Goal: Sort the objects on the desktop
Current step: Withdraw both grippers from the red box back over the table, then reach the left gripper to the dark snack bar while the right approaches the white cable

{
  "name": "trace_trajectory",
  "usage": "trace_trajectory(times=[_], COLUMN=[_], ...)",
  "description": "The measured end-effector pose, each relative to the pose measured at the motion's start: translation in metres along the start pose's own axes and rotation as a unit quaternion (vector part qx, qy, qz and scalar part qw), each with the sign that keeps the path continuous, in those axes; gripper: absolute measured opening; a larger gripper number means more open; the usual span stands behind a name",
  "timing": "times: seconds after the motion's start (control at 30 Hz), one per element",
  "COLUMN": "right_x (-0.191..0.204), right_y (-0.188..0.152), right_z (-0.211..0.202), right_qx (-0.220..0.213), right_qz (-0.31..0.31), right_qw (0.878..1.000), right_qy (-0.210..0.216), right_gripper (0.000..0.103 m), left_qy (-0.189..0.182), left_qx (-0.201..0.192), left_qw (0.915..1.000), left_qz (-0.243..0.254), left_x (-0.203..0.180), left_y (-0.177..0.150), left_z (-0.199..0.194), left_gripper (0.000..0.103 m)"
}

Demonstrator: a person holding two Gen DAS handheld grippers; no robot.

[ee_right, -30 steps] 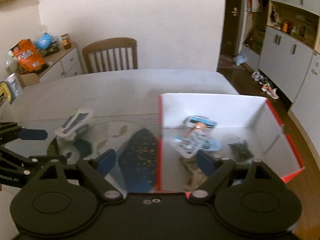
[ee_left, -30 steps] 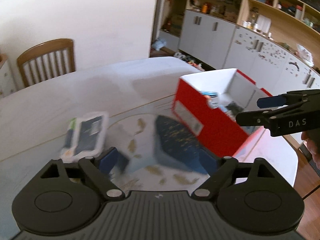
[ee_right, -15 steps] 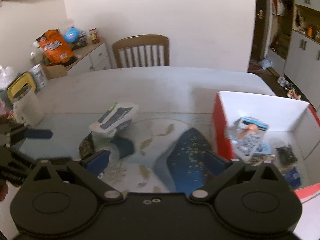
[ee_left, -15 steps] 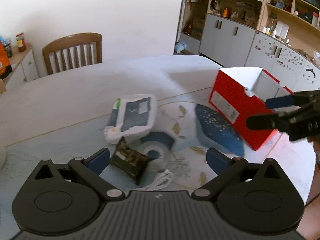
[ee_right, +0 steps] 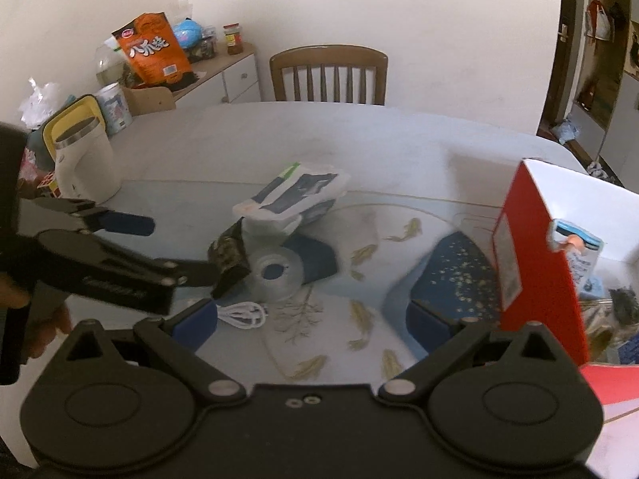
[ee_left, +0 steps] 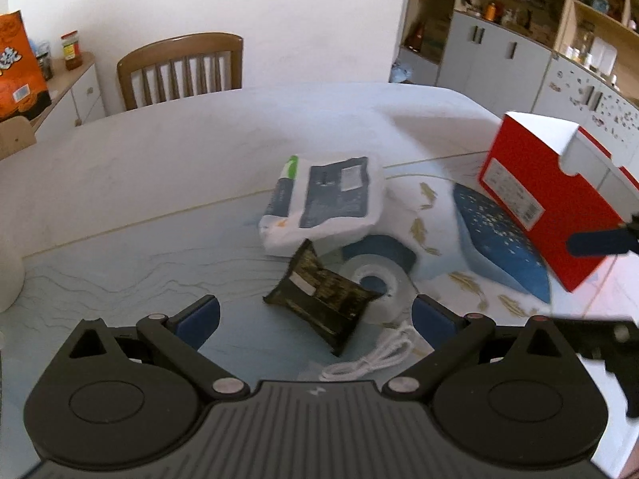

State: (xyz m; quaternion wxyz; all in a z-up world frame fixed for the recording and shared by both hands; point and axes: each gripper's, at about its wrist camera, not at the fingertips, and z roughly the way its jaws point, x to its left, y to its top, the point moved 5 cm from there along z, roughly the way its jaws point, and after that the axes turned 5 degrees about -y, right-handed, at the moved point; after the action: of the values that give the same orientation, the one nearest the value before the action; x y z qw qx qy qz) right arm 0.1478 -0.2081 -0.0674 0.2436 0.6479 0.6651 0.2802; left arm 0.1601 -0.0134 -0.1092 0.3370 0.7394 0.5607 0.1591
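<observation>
Right wrist view: white table (ee_right: pixel 319 135); wooden chair (ee_right: pixel 328 74) behind; pale walls.

Red box (ee_left: pixel 547 203), white-and-navy packet (ee_left: pixel 325 201), dark camouflage-patterned pouch (ee_left: pixel 321 299), white cable (ee_left: pixel 369 361)

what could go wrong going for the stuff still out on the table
1. The dark packet leans on the white pouch and partly covers the tape roll, so lifting one may drag the others.
2. The white cable lies loose by the packet and could snag a finger.
3. The left gripper and right gripper, both open, face the same cluster and might collide.
</observation>
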Motion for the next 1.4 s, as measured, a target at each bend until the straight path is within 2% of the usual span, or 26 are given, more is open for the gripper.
trace_trajectory(times=[0.33,0.7,1.03,1.33,1.4], right_x=[0.037,0.074,0.08,0.085,0.083], right_y=[-0.008,-0.019,-0.023,-0.023,-0.023], right_z=[0.022,0.066,0.092,0.099,0.097], right_qx=[-0.014,0.001,0.013,0.01,0.01], right_qz=[-0.012,-0.01,-0.007,-0.016,-0.014], right_qw=[1.0,1.0,0.999,0.999,0.999], right_qy=[-0.023,-0.026,-0.032,-0.031,-0.032], right_gripper=[0.101,0.101,0.099,0.093,0.088], left_qy=[-0.001,-0.025,-0.052,-0.064,-0.064], left_qx=[-0.004,0.011,0.021,0.033,0.033], left_qw=[1.0,0.9993,0.9983,0.9972,0.9972], left_qz=[-0.004,-0.025,-0.016,-0.019,-0.019], left_x=[0.013,0.023,0.023,0.026,0.025], left_y=[0.013,0.015,0.012,0.01,0.01], left_z=[0.019,0.04,0.053,0.061,0.061], left_gripper=[0.103,0.102,0.099,0.091,0.091])
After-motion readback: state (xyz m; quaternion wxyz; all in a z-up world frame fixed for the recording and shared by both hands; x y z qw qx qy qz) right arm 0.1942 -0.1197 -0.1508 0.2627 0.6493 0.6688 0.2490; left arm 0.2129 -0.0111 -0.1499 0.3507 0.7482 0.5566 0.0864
